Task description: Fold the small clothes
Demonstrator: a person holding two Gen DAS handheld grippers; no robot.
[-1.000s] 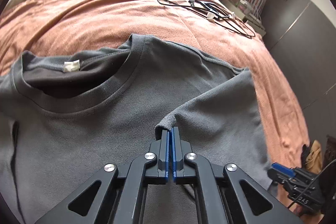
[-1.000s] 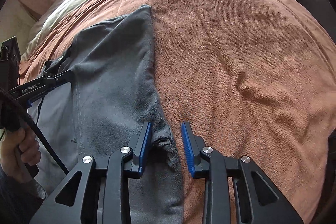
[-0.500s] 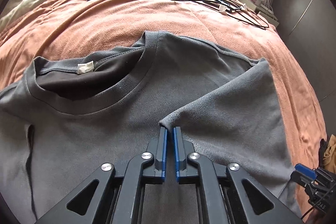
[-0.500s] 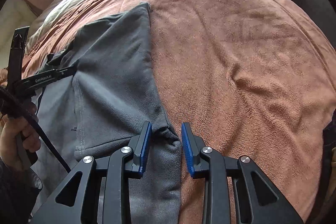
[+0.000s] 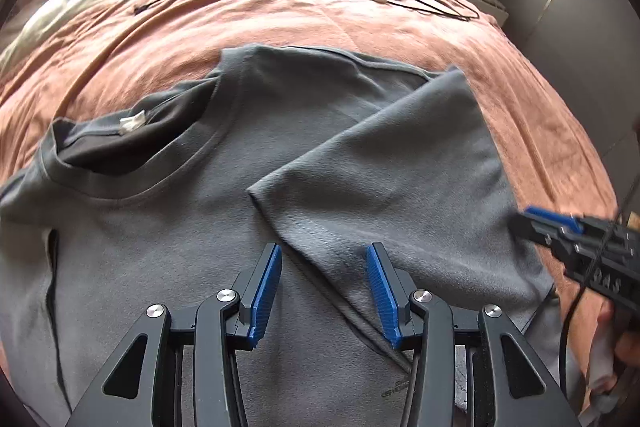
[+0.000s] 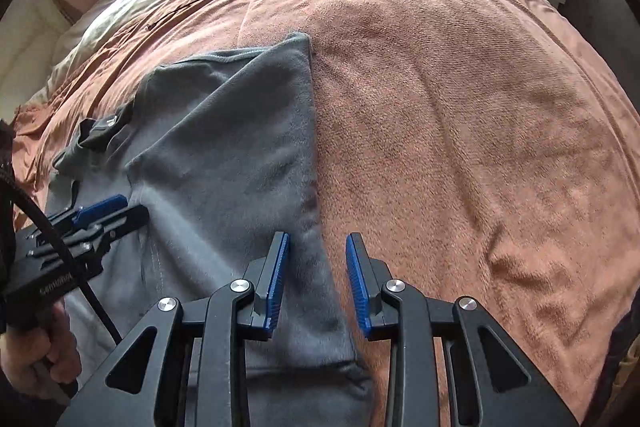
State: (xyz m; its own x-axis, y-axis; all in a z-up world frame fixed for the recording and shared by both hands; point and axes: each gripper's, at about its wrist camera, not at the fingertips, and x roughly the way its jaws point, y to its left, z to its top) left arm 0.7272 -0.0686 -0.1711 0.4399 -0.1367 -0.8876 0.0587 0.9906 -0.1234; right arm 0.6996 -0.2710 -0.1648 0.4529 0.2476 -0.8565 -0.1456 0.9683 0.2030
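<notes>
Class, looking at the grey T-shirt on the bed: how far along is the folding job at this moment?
Done: one side of the grey T-shirt, sleeve included, lies folded over its front as a flap. In hand: nothing; the left gripper and right gripper are both open above the cloth. Left: the other side lies unfolded, and the collar is exposed.

Grey T-shirt (image 5: 168, 227), short-sleeved, lying flat and front side up on a bed. The round ribbed collar (image 5: 160, 183) sits toward the far left of the left wrist view, open enough to show a darker inner back and a small white label (image 5: 133, 120). One sleeve (image 5: 384, 171), with its side of the shirt, is folded inward over the chest, forming a diagonal edge that ends in a blunt corner near the shirt's middle. In the right wrist view this folded side makes a straight outer edge (image 6: 314, 147) running away from the camera. Small dark print (image 5: 394, 389) marks the near front.
</notes>
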